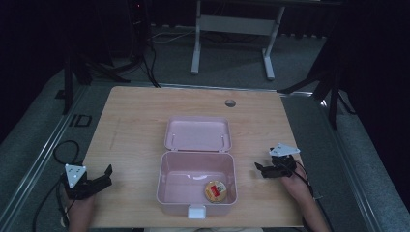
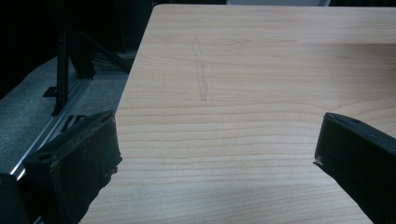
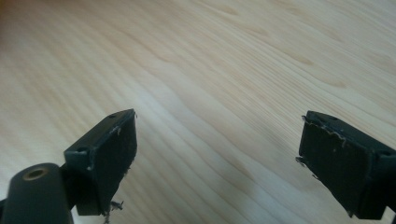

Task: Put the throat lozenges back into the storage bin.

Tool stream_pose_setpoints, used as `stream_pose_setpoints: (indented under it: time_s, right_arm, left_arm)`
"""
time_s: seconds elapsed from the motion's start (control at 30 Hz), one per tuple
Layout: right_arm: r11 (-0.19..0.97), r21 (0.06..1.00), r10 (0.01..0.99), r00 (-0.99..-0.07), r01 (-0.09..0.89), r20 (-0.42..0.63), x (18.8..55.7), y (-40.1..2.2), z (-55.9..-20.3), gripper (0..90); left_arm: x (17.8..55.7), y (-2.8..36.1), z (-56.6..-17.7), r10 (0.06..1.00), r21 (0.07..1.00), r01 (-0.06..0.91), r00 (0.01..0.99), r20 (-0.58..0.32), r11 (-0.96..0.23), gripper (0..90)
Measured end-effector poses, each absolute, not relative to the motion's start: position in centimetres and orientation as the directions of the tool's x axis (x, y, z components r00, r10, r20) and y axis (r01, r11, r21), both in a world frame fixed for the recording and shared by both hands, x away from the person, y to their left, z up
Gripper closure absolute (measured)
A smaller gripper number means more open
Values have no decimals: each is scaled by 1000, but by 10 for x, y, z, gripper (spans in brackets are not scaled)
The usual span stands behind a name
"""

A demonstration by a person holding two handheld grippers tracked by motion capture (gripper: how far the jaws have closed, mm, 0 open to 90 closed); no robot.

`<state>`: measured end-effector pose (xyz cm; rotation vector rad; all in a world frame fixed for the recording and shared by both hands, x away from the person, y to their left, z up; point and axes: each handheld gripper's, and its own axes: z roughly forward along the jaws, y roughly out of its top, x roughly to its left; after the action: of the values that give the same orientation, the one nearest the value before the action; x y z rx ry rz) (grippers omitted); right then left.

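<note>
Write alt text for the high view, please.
An open pink lunch box sits mid-table with a small round snack inside. The left gripper and right gripper, both open and empty, flank it on the wooden table.

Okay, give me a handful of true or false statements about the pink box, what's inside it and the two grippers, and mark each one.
1. The pink box stands with its lid open. True.
2. The box holds two round items. False: a single round yellow and red item lies in it, near the front right corner.
3. The left gripper is open, with bare table between its fingers. True.
4. The right gripper is shut on the round item. False: it is open over bare wood, to the right of the box.
5. Both grippers are inside the box. False: one sits at each side of it, outside.
</note>
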<state>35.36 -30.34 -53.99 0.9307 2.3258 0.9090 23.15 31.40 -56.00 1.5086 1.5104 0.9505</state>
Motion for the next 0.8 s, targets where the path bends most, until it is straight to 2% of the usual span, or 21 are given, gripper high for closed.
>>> stream_pose_setpoints:
  time_s: [0.2, 0.3, 0.5, 0.67, 0.8]
  right_arm:
    - [465, 749, 825, -537, 471, -174, 351, -319, -545, 110]
    - [445, 754, 865, -452, 484, -220, 350, -326, -546, 110]
    - [346, 785, 913, -378, 514, -154, 349, -346, -548, 110]
    - [288, 782, 952, -257, 553, -168, 349, -357, -551, 111]
    - [211, 805, 975, -183, 555, -129, 348, -365, -550, 111]
  left_arm:
    - [232, 314, -560, 1000, 910, 414, 12, -21, 14, 4]
    - [232, 314, -560, 1000, 910, 414, 12, -21, 14, 4]
    - [232, 314, -560, 1000, 910, 413, 13, -20, 13, 4]
    - [231, 314, -560, 1000, 911, 413, 13, -21, 14, 4]
    - [231, 314, -560, 1000, 911, 413, 14, -21, 14, 4]
